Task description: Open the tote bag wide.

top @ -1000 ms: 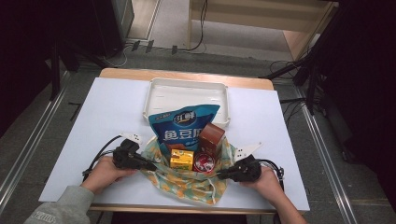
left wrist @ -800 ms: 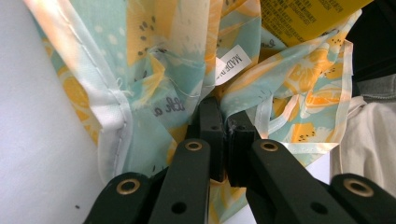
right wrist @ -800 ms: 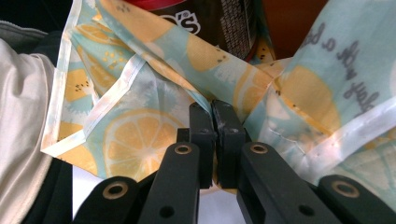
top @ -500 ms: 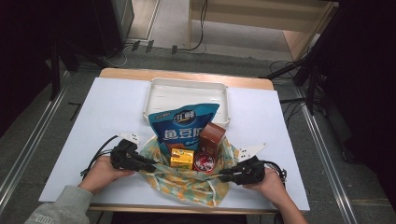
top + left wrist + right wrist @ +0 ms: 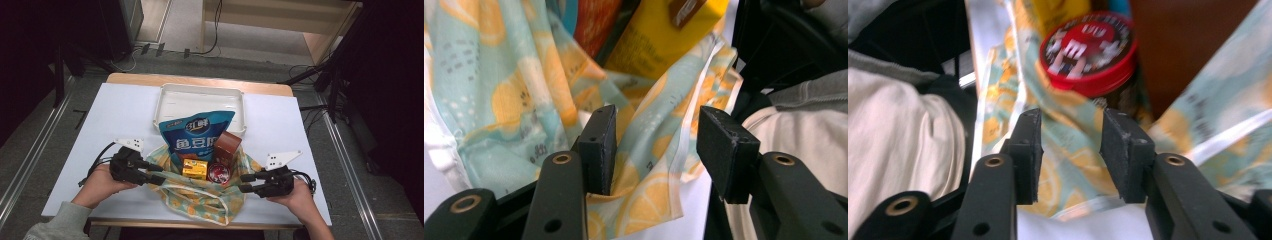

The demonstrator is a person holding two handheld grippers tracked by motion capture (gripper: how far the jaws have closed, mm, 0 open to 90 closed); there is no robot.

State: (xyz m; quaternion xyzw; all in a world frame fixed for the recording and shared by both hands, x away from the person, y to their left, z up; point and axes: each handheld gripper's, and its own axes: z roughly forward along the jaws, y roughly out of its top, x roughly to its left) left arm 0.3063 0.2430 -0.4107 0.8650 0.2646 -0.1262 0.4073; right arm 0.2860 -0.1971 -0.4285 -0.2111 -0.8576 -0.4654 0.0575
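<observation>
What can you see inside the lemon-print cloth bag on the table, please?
Inside the cloth bag stand a blue snack pouch, a brown box, a yellow box and a red-lidded candy tub. Their lower parts, and anything beneath them, are covered by the fabric.

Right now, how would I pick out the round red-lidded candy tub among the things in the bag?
Find the white tray at the table's far side. Just in front lies the lemon-print cloth bag. The candy tub stands between the yellow box and brown box: the only round thing, with a red lid.
</observation>
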